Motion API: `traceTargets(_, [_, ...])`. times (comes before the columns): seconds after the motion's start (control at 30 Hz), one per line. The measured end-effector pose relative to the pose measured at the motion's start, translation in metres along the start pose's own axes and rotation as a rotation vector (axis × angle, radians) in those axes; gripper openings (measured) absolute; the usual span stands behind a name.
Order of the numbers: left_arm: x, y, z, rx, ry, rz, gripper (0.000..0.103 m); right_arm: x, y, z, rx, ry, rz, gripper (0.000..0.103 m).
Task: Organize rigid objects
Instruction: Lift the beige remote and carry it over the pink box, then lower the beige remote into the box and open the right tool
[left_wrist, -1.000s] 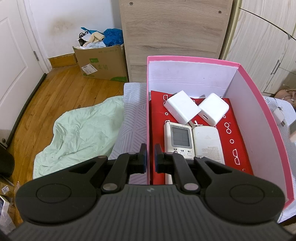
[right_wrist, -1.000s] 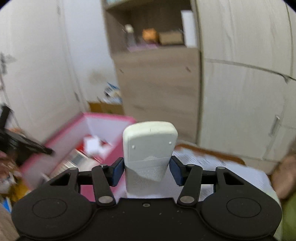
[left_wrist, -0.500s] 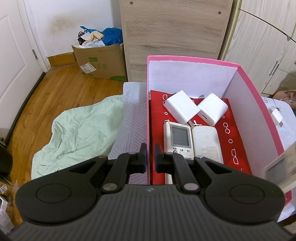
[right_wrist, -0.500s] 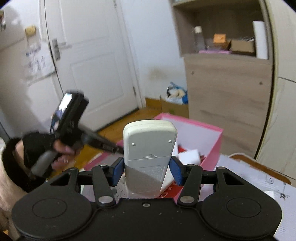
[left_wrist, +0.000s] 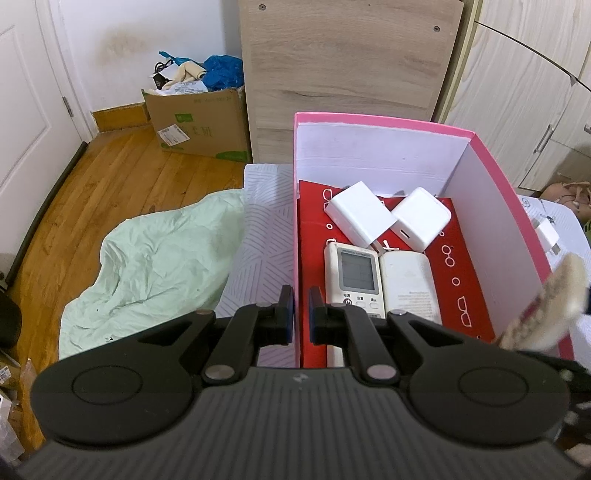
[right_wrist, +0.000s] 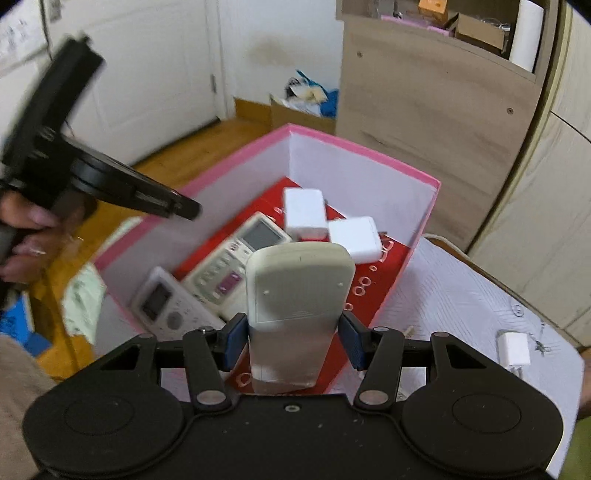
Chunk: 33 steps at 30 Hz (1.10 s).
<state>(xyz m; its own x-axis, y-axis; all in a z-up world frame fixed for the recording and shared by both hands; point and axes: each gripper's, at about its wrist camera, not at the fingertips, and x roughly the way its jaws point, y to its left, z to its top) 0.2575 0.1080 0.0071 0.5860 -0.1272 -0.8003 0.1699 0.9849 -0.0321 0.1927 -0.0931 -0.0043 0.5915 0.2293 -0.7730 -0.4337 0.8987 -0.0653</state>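
Gripping a cream remote control (right_wrist: 299, 295) back side up, the right gripper (right_wrist: 293, 341) holds it above the pink box (right_wrist: 354, 147). The left gripper (left_wrist: 301, 314) pinches the box's left wall, closed on it. Two white chargers (left_wrist: 360, 214) and other remotes (left_wrist: 356, 275) lie inside.

the left hand-held gripper (left_wrist: 301, 312) points steeply downward, its jaws nearly together with the box's pink wall standing in the narrow gap. the person's left hand (right_wrist: 26, 236) grips its handle. the right hand-held gripper (right_wrist: 291, 341) also tilts downward, its blue pads clamped on a remote's sides.
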Motion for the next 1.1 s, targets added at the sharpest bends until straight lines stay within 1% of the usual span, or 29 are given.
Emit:
traceTargets(0.07, [0.0,0.0,0.0,-0.002,0.0,-0.002,0.007,0.008,0.002,0.004,-0.024,0.002,-0.044,0.059])
traceTargets(0.3, [-0.001,0.0,0.001,-0.003,0.0,-0.003,0.007,0.036,-0.007,0.026,0.011,0.031,-0.065,0.059])
traceTargets(0.43, [-0.002,0.0,0.001,0.007,-0.003,0.004,0.007,0.047,-0.012,0.032,0.042,0.039,-0.078,0.059])
traceTargets(0.63, [-0.002,-0.002,0.003,0.002,-0.003,0.003,0.007,0.058,-0.008,0.036,0.02,0.036,-0.111,0.058])
traceTargets(0.77, [-0.001,-0.004,0.004,0.004,-0.003,0.005,0.007,0.059,-0.008,0.036,-0.009,0.002,-0.134,0.06])
traceTargets(0.93, [-0.001,-0.004,0.003,0.0,-0.002,0.006,0.007,0.04,-0.021,0.038,0.026,-0.068,-0.136,0.062])
traceTargets(1.1, [0.0,-0.008,0.002,0.002,-0.002,0.016,0.007,0.015,-0.043,0.038,0.124,-0.125,-0.049,0.062])
